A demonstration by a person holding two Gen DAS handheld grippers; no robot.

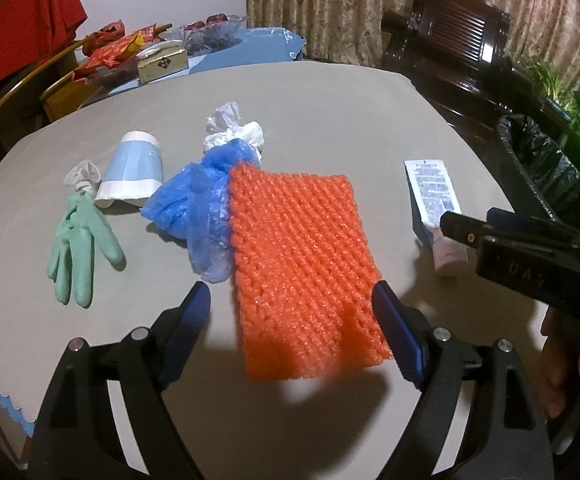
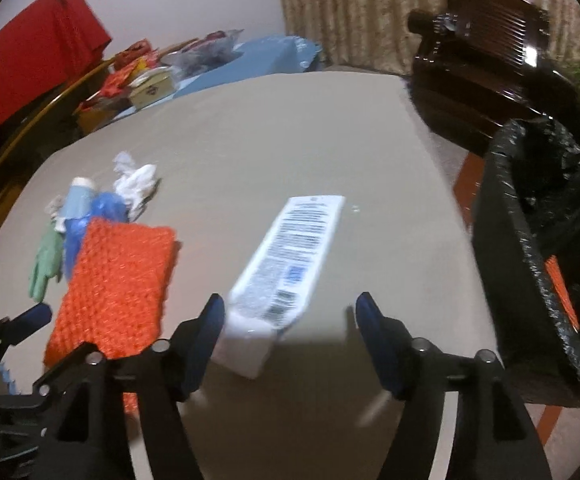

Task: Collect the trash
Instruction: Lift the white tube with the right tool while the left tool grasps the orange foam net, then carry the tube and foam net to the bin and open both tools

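Observation:
An orange foam net (image 1: 302,264) lies flat on the grey table (image 1: 330,112), and my left gripper (image 1: 292,292) hangs open over its near end, pads off it. Beside the net are a blue plastic bag (image 1: 197,208), crumpled white tissue (image 1: 233,128), a tipped blue-and-white paper cup (image 1: 133,172) and a green glove (image 1: 77,248). A white printed tube (image 2: 294,248) lies on the table with its cap end between the fingers of my open right gripper (image 2: 290,300). The black-lined trash bin (image 2: 538,208) stands at the table's right edge, something orange (image 2: 560,292) inside.
A dark wooden chair (image 2: 486,40) stands behind the bin. At the far left, a side table with a blue cloth (image 1: 241,52) carries boxes and red packets. A red cloth (image 1: 21,20) hangs at the upper left, and a curtain (image 1: 322,4) covers the back.

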